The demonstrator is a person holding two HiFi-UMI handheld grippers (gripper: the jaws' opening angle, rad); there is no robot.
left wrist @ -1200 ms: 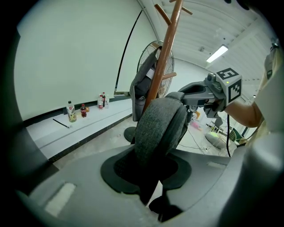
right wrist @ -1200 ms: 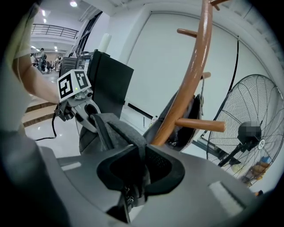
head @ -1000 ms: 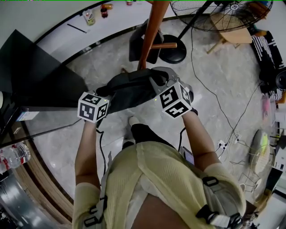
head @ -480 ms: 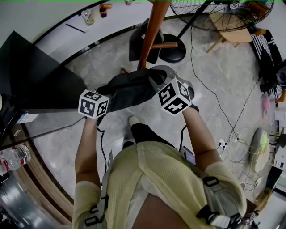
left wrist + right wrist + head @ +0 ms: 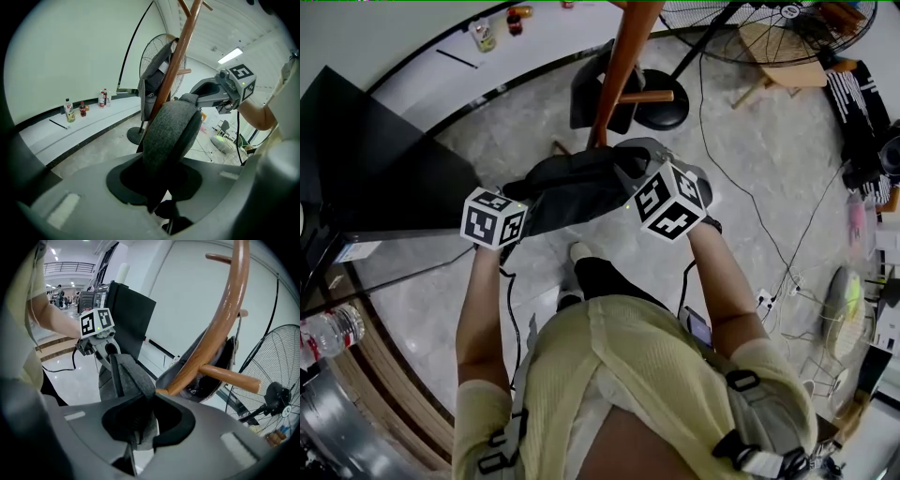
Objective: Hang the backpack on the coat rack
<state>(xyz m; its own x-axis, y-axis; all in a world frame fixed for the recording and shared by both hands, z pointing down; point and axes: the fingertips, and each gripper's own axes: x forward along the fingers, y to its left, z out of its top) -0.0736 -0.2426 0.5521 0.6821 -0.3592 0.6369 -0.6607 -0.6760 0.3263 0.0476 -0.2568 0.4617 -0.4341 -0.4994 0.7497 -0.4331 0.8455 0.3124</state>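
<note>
While both hands sit almost where they were a second ago, the only news is a small twist at the right gripper point(image 5: 636, 178): its marker cube has rolled a touch and edged toward the right of the head view. The left gripper point(image 5: 517, 206) has barely stirred.

The backpack point(image 5: 581, 187) is still slung between the two of them, clear of the floor point(image 5: 769, 187) and right in front of the coat rack point(image 5: 619, 70). Left jaws are partly closed and clamped on a padded grey fold point(image 5: 171, 136) of the bag. Right jaws are pinched narrow on grey fabric point(image 5: 129, 380) with a black strap running over it. Neither side is letting go.

So what does that wrist roll buy? Not much height, by my reading. The bag has not climbed, and the free wooden peg point(image 5: 229, 376) sticks out just beyond the right jaws with nothing looped over it yet. A dark bag point(image 5: 591, 89) already hangs on the far side of the pole. This looks like lining-up work, turning the bag so a loop faces the peg; the lift and the hooking are still to come.
</note>
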